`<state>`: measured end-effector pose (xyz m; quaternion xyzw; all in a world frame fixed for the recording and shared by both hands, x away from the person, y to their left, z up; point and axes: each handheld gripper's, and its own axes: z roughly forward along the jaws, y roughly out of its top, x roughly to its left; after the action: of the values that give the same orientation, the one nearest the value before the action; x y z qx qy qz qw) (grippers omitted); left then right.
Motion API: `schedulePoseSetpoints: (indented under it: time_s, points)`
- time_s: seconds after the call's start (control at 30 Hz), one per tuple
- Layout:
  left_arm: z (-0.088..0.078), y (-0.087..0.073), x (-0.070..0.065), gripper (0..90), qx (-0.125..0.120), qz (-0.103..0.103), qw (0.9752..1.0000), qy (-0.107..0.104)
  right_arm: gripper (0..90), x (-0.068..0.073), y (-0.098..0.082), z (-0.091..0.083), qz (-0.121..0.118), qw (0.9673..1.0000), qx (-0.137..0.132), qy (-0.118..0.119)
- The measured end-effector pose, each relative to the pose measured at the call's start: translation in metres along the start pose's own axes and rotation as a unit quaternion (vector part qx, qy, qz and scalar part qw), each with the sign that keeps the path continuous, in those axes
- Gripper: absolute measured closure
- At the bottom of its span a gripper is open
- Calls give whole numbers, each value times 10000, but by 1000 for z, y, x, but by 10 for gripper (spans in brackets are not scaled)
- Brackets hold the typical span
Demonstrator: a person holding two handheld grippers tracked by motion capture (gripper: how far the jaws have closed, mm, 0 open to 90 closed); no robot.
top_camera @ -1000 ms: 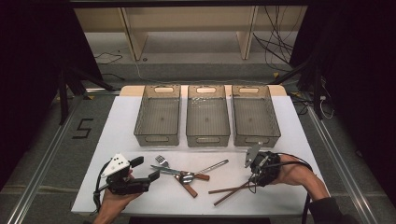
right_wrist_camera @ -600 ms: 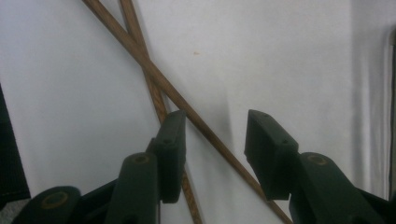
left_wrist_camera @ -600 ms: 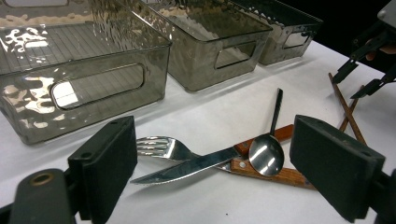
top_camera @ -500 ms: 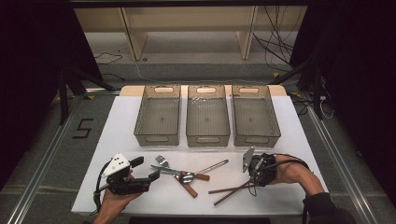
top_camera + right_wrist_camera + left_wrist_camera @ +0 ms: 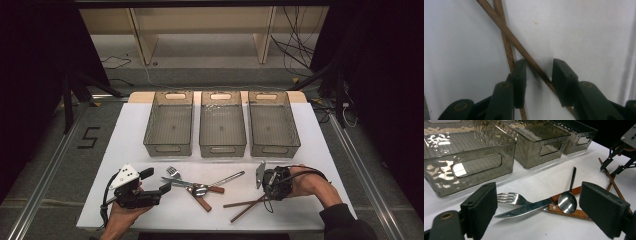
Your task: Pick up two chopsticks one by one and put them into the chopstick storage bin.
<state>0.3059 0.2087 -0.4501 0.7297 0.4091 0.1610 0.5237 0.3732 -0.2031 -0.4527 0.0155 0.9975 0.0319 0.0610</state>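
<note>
Surface (image 5: pixel 125 130): white, seen from above, carrying all items below.

Bins: three clear grey bins in a row across the far half, side by side: left bin (image 5: pixel 169 123), middle bin (image 5: pixel 222 123), right bin (image 5: pixel 273 122). Each has a handle slot in its near wall.

Cutlery heap, near centre: fork (image 5: pixel 173 172), knife (image 5: pixel 178 182) and spoon (image 5: pixel 220 181) lie crossed and touching, some with brown wooden handles. In the left gripper view the knife (image 5: pixel 524 209) lies over the fork (image 5: pixel 510 198), with the spoon (image 5: pixel 567 201) bowl resting by the knife's handle end.

Chopsticks (image 5: pixel 246 205): two brown sticks, crossed, flat on the surface at the near right, just beside the cutlery heap.

Left claw (image 5: pixel 159 181): held low at the near left, pointing toward the cutlery heap, jaws wide apart, nothing between them.

Right claw (image 5: pixel 539 82): pointed down at the chopsticks (image 5: pixel 506 32), jaws narrow and just now closing. One stick passes between the pads; the other runs beside or under the left pad. Whether the pads press on the stick yet is hard to tell, though a gap seems to remain.
</note>
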Motion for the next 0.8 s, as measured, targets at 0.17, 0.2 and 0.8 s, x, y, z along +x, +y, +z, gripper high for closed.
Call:
schedulePoseSetpoints:
  time_s: [0.17, 0.2, 0.8]
  points:
    - [0, 0, 0, 146, -4, -7, 10000, 3, 712, 2, 2, 0, -124, 9999, 74, 49]
    - [0, 0, 0, 146, -8, -10, 10000, 3, 723, 2, 2, 0, -167, 9998, 71, 56]
    - [1, 0, 0, 146, 9, -3, 10000, 9, 860, 4, 6, -1, -662, 9978, 85, -1]
